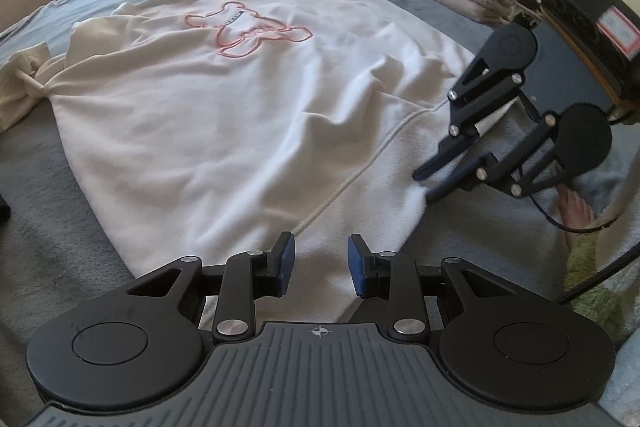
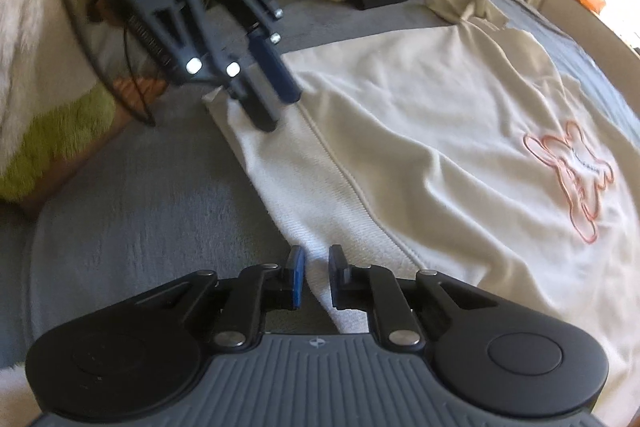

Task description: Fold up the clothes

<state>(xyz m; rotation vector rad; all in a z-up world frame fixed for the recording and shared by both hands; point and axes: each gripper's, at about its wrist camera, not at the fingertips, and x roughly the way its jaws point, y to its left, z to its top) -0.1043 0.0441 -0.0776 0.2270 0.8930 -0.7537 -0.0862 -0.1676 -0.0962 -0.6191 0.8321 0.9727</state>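
Cream sweatshirt (image 1: 240, 99) flat; both grippers' fingers straddle hem.

No wording can be read — the sweatshirt (image 1: 240, 99) carries a small dark tag inside its pink bear outline (image 1: 248, 27), too blurred; a red-bordered sticker (image 1: 618, 29) on the black device (image 1: 580, 3) is equally illegible.

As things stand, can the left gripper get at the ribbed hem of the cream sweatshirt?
Probably yes. The left gripper is open right over the sweatshirt's ribbed hem, with nothing between its fingers and the cloth. The right gripper is at the hem's other end, out of the way.
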